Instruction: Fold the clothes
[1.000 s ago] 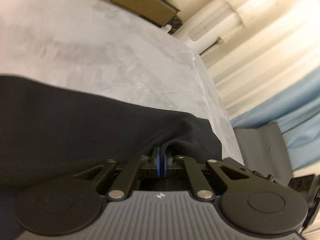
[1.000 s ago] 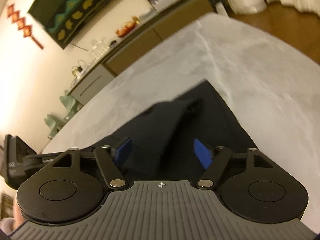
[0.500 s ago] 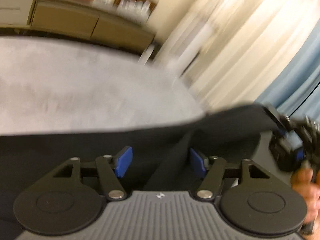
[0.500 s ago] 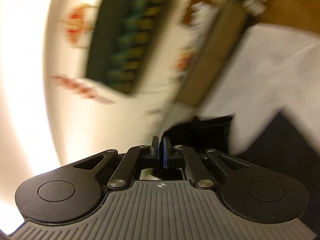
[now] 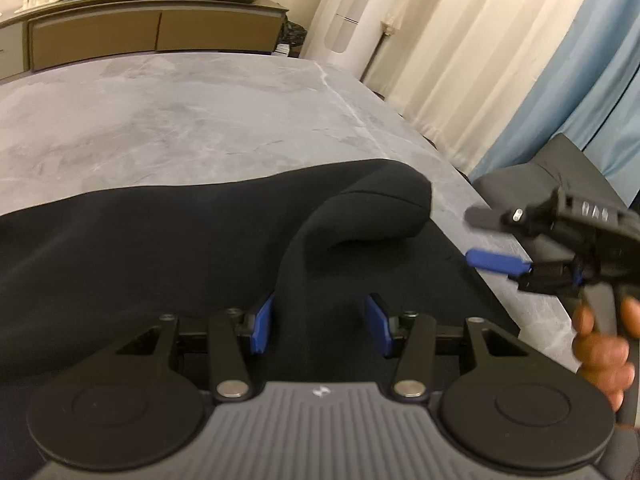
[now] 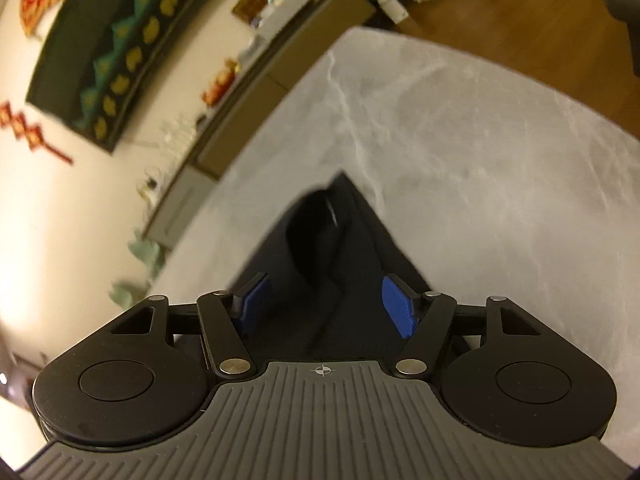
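While the black garment (image 5: 168,264) lies spread over the near part of the grey marbled table (image 5: 192,120), we see a raised ridge of its cloth (image 5: 296,264) running up between the blue pads of the left gripper (image 5: 318,330) and ending in a rolled hump near the table's right edge. The left jaws stand partly apart; the ridge brushes the left-hand pad (image 5: 262,328) at most, with a clear gap on the other side, so we judge nothing is gripped there.

The right gripper (image 5: 486,238), held by a hand (image 5: 600,344) at the right of the left wrist view, has just been opening: its jaws stand wide, hovering just off the garment's right edge. In its own view, the right gripper (image 6: 326,306) looks along a narrow corner of the garment (image 6: 340,248) with a dark fold in it. Cloth lies between and below the pads there, but the picture is soft and we cannot tell for certain whether the fabric touches either pad; it does not look pinched.

With both jaws open, the fold appears to rest on its own stiffness. The risks we see:

- the hump by the table edge may slump or unroll and leave the fold crooked
- the ridge may snag on the left pad as that gripper pulls away, dragging the layer askew
- the garment's right edge sits close to the table's edge, so a careless tug could slide it off
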Demonstrator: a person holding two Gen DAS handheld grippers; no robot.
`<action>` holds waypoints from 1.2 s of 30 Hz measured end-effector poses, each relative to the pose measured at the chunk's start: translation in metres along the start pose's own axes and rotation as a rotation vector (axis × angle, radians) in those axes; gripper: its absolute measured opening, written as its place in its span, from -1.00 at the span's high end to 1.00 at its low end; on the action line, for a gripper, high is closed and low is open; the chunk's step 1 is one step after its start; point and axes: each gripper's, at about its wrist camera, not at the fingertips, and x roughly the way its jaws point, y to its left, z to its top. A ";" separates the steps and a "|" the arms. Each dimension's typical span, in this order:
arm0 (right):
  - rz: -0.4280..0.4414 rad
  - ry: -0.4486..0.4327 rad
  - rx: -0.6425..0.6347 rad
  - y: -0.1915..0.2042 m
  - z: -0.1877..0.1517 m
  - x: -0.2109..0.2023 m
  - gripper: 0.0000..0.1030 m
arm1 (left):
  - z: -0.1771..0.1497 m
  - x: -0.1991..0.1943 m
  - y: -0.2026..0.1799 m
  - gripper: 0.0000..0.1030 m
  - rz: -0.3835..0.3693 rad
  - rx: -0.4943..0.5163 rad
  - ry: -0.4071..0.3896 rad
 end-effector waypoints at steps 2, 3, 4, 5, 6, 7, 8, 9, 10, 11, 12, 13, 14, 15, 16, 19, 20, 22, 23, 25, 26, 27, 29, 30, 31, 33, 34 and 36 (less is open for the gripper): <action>0.039 0.040 -0.027 0.003 -0.007 0.012 -0.26 | 0.000 0.000 0.003 0.08 -0.004 -0.047 -0.007; 0.041 0.039 -0.044 0.007 -0.009 0.017 -0.25 | 0.000 0.000 0.007 0.08 -0.012 -0.078 -0.008; 0.033 0.026 -0.061 0.013 -0.010 0.021 -0.26 | -0.001 0.001 0.011 0.07 -0.021 -0.110 -0.010; 0.025 0.017 -0.074 0.019 -0.011 0.026 -0.26 | -0.001 0.001 0.015 0.08 -0.030 -0.139 -0.013; 0.018 0.013 -0.083 0.027 -0.013 0.032 -0.27 | -0.001 0.000 0.018 0.08 -0.040 -0.166 -0.015; 0.014 0.012 -0.090 0.033 -0.014 0.038 -0.27 | 0.000 -0.001 0.022 0.11 -0.050 -0.196 -0.015; 0.019 0.019 -0.094 0.039 -0.016 0.043 -0.27 | 0.001 -0.001 0.026 0.16 -0.058 -0.227 -0.014; 0.026 0.031 -0.099 0.045 -0.019 0.049 -0.26 | 0.002 -0.001 0.030 0.17 -0.067 -0.258 -0.013; 0.023 0.038 -0.105 0.051 -0.022 0.053 -0.13 | 0.003 -0.001 0.033 0.20 -0.074 -0.278 -0.011; 0.005 0.035 -0.114 0.056 -0.024 0.056 0.21 | 0.004 -0.002 0.035 0.23 -0.079 -0.292 -0.010; -0.013 0.026 -0.124 0.059 -0.025 0.055 0.43 | 0.005 -0.002 0.037 0.23 -0.084 -0.307 -0.008; -0.026 0.014 -0.127 0.059 -0.024 0.051 0.72 | 0.006 -0.003 0.038 0.23 -0.086 -0.310 -0.006; -0.038 0.001 -0.127 0.058 -0.022 0.045 0.74 | 0.006 -0.003 0.038 0.23 -0.084 -0.306 -0.004; -0.053 -0.018 -0.131 0.057 -0.022 0.038 0.76 | 0.006 -0.004 0.037 0.22 -0.082 -0.298 -0.004; -0.063 -0.029 -0.132 0.055 -0.021 0.031 0.80 | 0.005 -0.005 0.035 0.17 -0.079 -0.288 -0.005; -0.071 -0.036 -0.129 0.049 -0.023 0.019 0.87 | 0.001 -0.009 0.031 0.08 -0.076 -0.263 -0.008; -0.073 -0.039 -0.127 0.046 -0.023 0.014 0.89 | -0.001 -0.012 0.029 0.08 -0.079 -0.261 -0.006; -0.085 -0.061 -0.107 0.042 -0.024 -0.002 0.97 | -0.007 -0.025 0.026 0.05 -0.096 -0.252 -0.009; -0.078 -0.080 -0.094 0.041 -0.025 -0.014 0.97 | -0.011 -0.034 0.025 -0.01 -0.111 -0.243 -0.018; -0.076 -0.120 -0.086 0.036 -0.026 -0.038 0.99 | -0.023 -0.062 0.027 -0.09 -0.121 -0.209 -0.041; -0.086 -0.133 -0.085 0.033 -0.029 -0.047 1.00 | -0.030 -0.077 0.030 -0.12 -0.120 -0.189 -0.056; -0.095 -0.131 -0.081 0.030 -0.031 -0.051 1.00 | -0.037 -0.093 0.032 -0.14 -0.119 -0.169 -0.071; -0.113 -0.128 -0.075 0.024 -0.035 -0.059 1.00 | -0.051 -0.122 0.043 -0.19 -0.097 -0.140 -0.102; -0.112 -0.123 -0.069 0.022 -0.037 -0.061 1.00 | -0.059 -0.136 0.051 -0.20 -0.072 -0.135 -0.114; -0.097 -0.114 -0.061 0.020 -0.038 -0.060 1.00 | -0.067 -0.149 0.059 -0.22 -0.042 -0.136 -0.124; -0.097 -0.107 -0.036 0.019 -0.039 -0.055 0.90 | -0.084 -0.173 0.080 -0.23 0.003 -0.148 -0.141; -0.106 -0.105 -0.021 0.019 -0.040 -0.052 0.75 | -0.093 -0.184 0.091 -0.26 0.021 -0.165 -0.146; -0.129 -0.094 -0.001 0.020 -0.043 -0.044 0.32 | -0.109 -0.203 0.113 -0.28 0.044 -0.211 -0.151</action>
